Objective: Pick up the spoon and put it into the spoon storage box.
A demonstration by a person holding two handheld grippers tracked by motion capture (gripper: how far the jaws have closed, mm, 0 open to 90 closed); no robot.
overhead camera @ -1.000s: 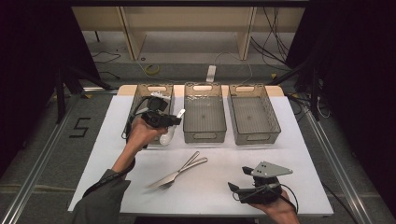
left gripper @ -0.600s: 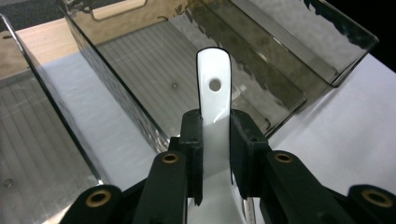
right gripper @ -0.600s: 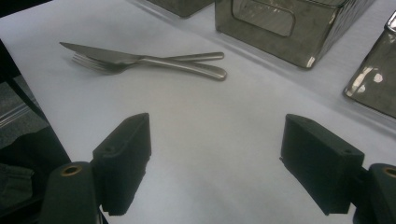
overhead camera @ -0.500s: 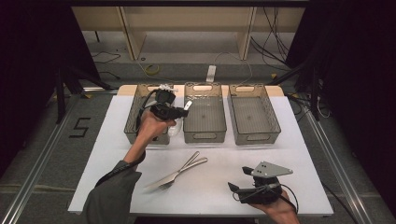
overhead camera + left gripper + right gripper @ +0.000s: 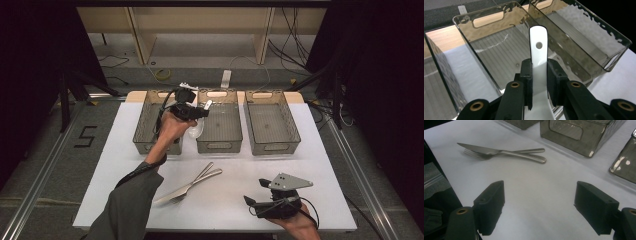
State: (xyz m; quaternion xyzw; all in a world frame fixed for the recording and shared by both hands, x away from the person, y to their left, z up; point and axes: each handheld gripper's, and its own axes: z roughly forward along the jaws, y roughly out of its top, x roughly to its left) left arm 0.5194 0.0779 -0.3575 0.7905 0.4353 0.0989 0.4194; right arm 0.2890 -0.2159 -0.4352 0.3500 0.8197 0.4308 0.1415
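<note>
My left gripper (image 5: 201,111) is shut on a white spoon (image 5: 195,130), held in the air over the gap between the left bin (image 5: 145,141) and the middle bin (image 5: 219,145). In the left gripper view the spoon's handle (image 5: 538,52), with a hole near its end, sticks out past the left gripper (image 5: 539,76) over the middle bin (image 5: 499,53). My right gripper (image 5: 255,192) rests low at the table's front right, open and holding nothing. From the right gripper (image 5: 539,207), a steel knife (image 5: 499,151) and fork (image 5: 477,153) lie crossed on the white table ahead.
Three clear smoked bins stand in a row at the back; the right bin (image 5: 272,146) holds nothing that I can see. The knife and fork (image 5: 190,184) lie mid-table in front of the bins. A wooden shelf frame and cables sit beyond the table.
My left gripper has carried the white spoon up and to the right, from beside the left bin toward the middle bin. The right gripper has stayed put.
</note>
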